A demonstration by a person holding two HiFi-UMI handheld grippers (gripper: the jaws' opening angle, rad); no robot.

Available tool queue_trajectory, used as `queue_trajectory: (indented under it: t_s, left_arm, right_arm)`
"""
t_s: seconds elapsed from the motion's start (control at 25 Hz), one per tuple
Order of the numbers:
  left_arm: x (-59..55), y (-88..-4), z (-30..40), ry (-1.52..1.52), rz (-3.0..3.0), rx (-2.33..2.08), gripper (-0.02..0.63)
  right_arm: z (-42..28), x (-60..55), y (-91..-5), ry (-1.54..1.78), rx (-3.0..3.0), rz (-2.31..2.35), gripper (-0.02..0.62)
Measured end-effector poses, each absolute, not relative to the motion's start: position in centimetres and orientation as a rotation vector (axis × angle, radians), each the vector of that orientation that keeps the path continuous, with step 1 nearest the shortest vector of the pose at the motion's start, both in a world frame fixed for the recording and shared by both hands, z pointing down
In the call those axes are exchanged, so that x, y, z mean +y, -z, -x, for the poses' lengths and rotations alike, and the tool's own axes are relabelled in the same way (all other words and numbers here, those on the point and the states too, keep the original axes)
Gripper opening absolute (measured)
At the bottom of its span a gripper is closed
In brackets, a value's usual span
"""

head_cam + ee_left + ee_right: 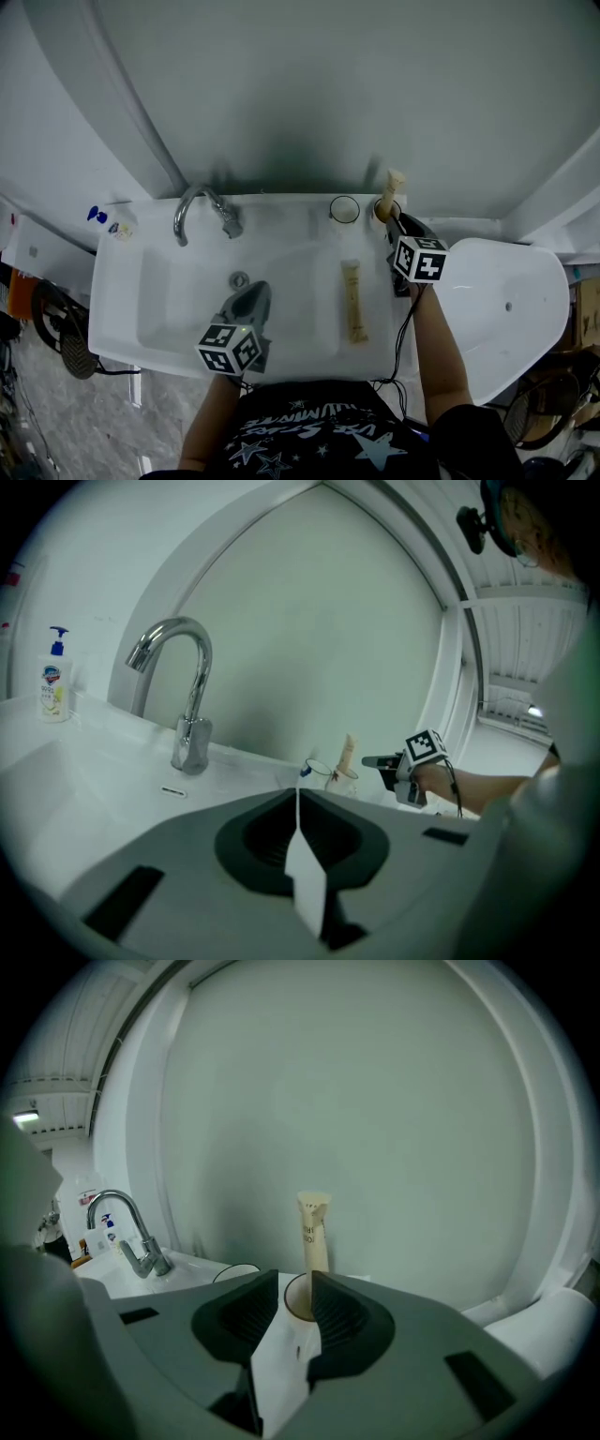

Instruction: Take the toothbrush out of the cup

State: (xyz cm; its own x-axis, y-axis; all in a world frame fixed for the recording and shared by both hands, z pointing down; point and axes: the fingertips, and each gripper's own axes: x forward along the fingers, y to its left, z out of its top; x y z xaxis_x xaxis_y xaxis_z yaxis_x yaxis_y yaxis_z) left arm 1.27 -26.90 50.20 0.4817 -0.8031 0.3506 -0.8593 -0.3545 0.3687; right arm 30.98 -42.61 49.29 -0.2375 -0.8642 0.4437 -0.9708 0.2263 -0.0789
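Note:
A beige wrapped toothbrush (392, 186) (313, 1227) stands upright in a cup (382, 212) (298, 1305) on the sink's back ledge at the right. My right gripper (395, 222) (295, 1281) points at that cup from the front, close to it; its jaws stand a little apart, with the cup's rim showing in the gap just beyond the tips. In the left gripper view the same toothbrush (348, 752), cup (343, 781) and right gripper (371, 760) show at mid-right. My left gripper (251, 292) (298, 795) hangs over the basin, shut and empty.
A second, clear cup (344, 209) (236, 1271) stands just left of the toothbrush cup. A beige tube (353, 300) lies in the basin (187, 309). The chrome faucet (197, 208) (187, 696) rises at back left, a soap bottle (117, 223) (54, 682) beyond it. A white rounded fixture (506, 309) adjoins on the right.

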Motion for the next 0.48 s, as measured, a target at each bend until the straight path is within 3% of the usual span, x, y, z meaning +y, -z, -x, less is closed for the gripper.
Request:
queue_trajectory:
  t_s: [0.48]
  left_arm:
    - [-28.5,-51.3,-1.3,-0.182,-2.156,-1.421,0.020]
  right_arm:
    - [-30.8,-47.7,-51.0,-0.414,-2.175,-1.686,0.127]
